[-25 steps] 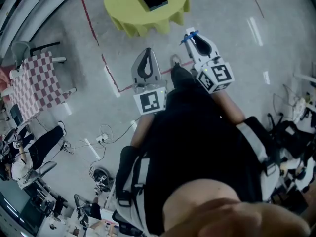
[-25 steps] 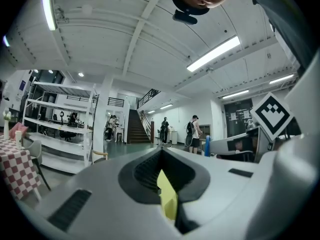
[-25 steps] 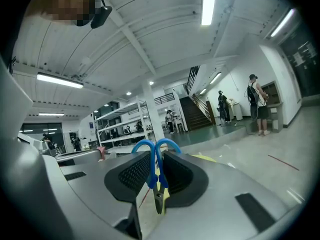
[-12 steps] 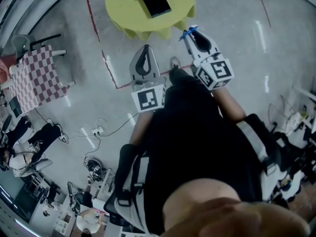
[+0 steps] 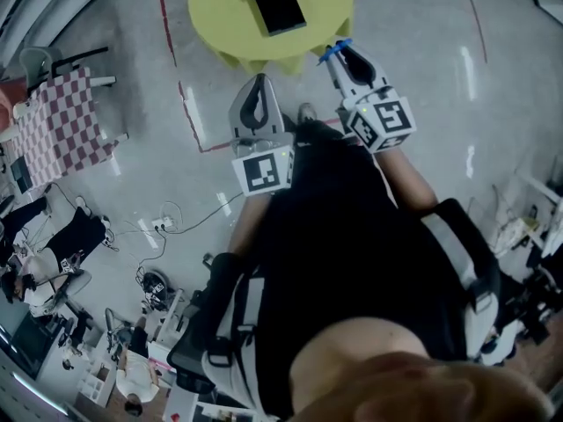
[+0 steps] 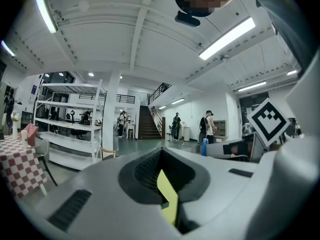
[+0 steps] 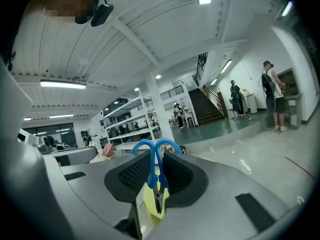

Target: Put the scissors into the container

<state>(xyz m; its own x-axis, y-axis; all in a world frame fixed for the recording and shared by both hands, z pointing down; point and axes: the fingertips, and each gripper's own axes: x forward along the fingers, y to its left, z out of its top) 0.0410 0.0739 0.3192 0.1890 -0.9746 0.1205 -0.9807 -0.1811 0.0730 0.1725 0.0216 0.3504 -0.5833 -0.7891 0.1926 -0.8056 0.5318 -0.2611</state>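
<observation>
Head view: right claw (image 5: 339, 54) clamps scissors (image 7: 152, 180) by yellow table (image 5: 220, 11); left claw (image 5: 258, 83) closed.

A round yellow table (image 5: 215, 20) stands on the grey floor (image 5: 422, 77). A dark, box-like container (image 5: 280, 7) with a blue far end lies near the table's middle.

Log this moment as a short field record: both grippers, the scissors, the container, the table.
left gripper: jaws together, nothing between them
right gripper: shut on the scissors
scissors: blue handle loops stick out past the jaw tips, blades point back toward the gripper body
container: dark and blue box on the yellow table, ahead of both grippers
yellow table: round, standing on the floor in front of the person
task state: scissors held over the floor near the table's edge, not yet in the container
</observation>
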